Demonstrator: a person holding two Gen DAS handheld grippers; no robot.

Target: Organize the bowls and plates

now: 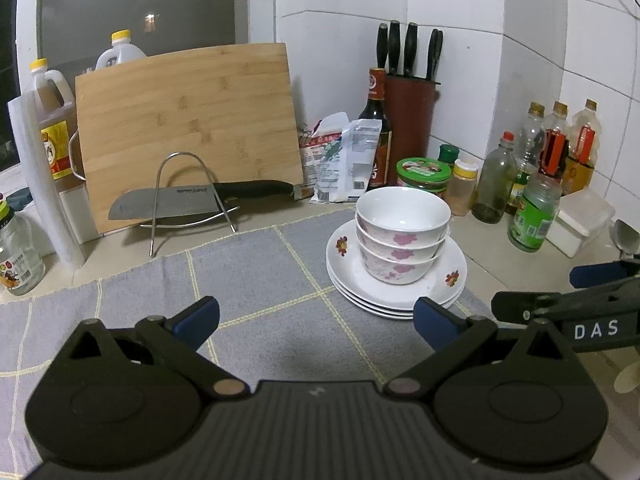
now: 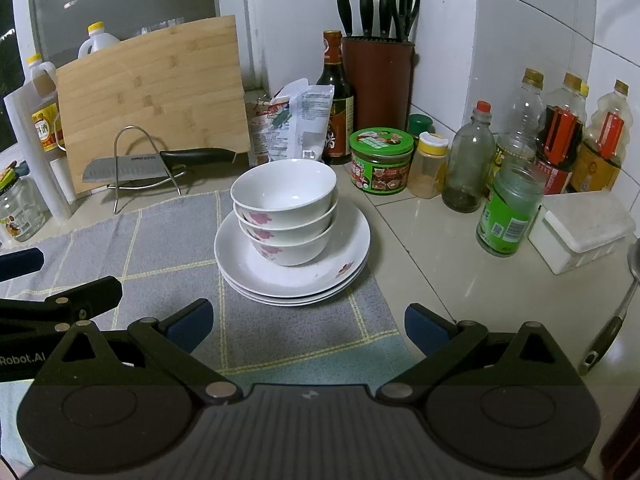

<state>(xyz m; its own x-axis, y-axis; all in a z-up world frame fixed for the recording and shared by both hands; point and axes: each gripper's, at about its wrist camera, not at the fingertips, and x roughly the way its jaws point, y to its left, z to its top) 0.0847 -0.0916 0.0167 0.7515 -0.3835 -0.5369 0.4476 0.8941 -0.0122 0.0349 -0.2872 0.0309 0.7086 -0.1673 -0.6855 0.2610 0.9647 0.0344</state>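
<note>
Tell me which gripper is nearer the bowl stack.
Right. The right gripper faces the bowl stack head-on, jaws open; the left gripper sits off to the stack's left, also open.

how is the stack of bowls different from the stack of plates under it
The bowls are deep and nested, standing tall; the plates are shallow, wide and lie low. The bowls rest on the top plate, while the plates rest on the grey mat. Both stacks are white with pink flower prints.

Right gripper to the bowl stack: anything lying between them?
Nothing loose. In the right wrist view only bare grey cloth lies between the open right gripper and the plates under the bowl stack.
</note>
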